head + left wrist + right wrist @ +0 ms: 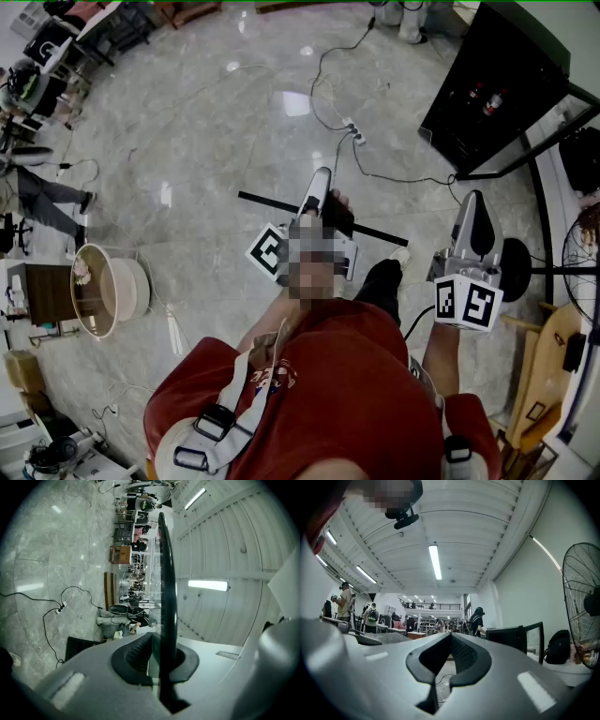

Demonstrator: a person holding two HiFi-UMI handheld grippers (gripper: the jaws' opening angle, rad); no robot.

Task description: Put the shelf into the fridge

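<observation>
The shelf (267,201), a glass pane with a black rim, shows edge-on in the head view as a thin dark bar over the floor. My left gripper (323,202) is shut on it near its middle. In the left gripper view the rim of the shelf (167,573) runs straight up from between the pads of the left gripper (161,644). The black fridge (487,84) stands at the upper right with its door swung open. My right gripper (473,211) hovers to the right of the shelf, apart from it. In its own view the right gripper (451,639) is shut on nothing, with the fridge (513,639) ahead.
A power strip (354,134) with trailing cables lies on the marble floor between me and the fridge. A round white tub (108,289) stands at the left. A standing fan (581,602) and a black stool (514,258) are at the right. People (344,599) stand farther back in the hall.
</observation>
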